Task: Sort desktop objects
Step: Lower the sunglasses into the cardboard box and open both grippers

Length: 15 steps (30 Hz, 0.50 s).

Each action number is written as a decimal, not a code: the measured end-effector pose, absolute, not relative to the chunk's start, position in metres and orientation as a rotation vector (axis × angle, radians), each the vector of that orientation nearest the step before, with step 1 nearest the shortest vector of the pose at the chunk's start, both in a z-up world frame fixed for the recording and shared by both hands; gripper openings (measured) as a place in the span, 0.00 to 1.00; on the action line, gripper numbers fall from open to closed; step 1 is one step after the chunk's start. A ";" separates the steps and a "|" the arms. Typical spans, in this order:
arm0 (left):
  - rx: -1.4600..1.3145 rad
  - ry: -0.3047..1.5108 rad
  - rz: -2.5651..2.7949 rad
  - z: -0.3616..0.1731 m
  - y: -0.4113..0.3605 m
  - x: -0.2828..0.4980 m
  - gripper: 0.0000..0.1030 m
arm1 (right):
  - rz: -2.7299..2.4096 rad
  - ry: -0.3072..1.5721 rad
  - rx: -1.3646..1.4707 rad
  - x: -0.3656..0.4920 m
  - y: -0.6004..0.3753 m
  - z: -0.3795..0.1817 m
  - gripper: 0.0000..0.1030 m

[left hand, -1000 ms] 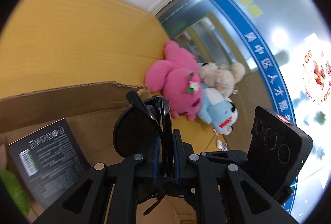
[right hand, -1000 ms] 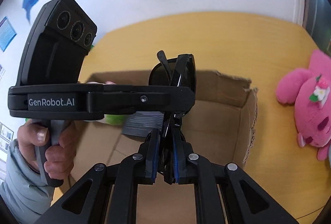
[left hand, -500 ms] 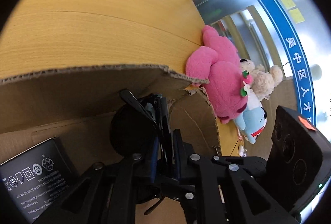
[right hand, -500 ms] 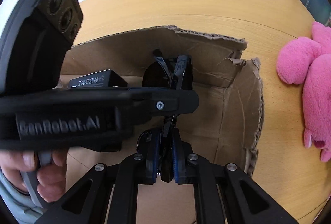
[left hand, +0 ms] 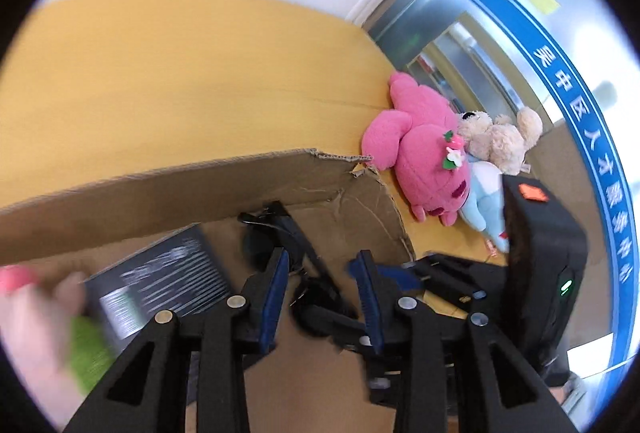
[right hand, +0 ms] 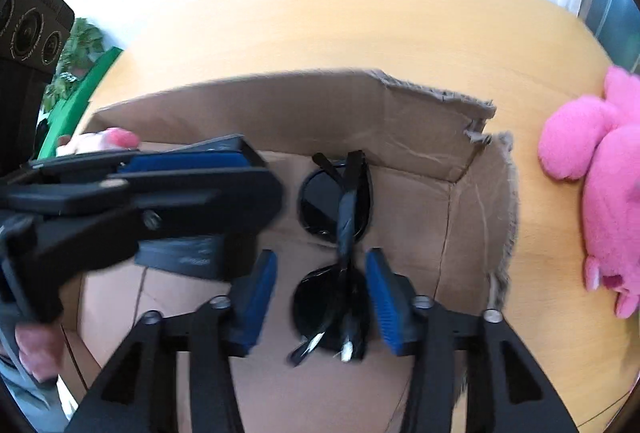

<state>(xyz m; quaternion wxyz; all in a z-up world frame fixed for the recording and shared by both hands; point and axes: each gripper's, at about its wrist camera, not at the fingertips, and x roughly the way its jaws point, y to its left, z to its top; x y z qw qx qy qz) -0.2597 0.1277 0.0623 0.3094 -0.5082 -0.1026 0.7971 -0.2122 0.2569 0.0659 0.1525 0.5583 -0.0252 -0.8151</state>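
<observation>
Over the cardboard box, both hand-held grippers gape wide around the sunglasses, unclamped.

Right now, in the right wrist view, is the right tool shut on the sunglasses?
No, the right tool is open: the sunglasses lie in the box between its blue pads, with gaps on both sides.

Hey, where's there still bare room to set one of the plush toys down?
Bare tabletop lies beyond the cardboard box, left of the pink plush. Inside the box, bare floor shows right of the sunglasses. The box's left side is crowded by the black carton.
</observation>
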 end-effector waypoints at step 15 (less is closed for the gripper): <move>-0.822 -0.091 2.536 0.159 0.041 -0.057 0.75 | -2.680 -0.163 1.048 -0.054 0.271 0.184 1.00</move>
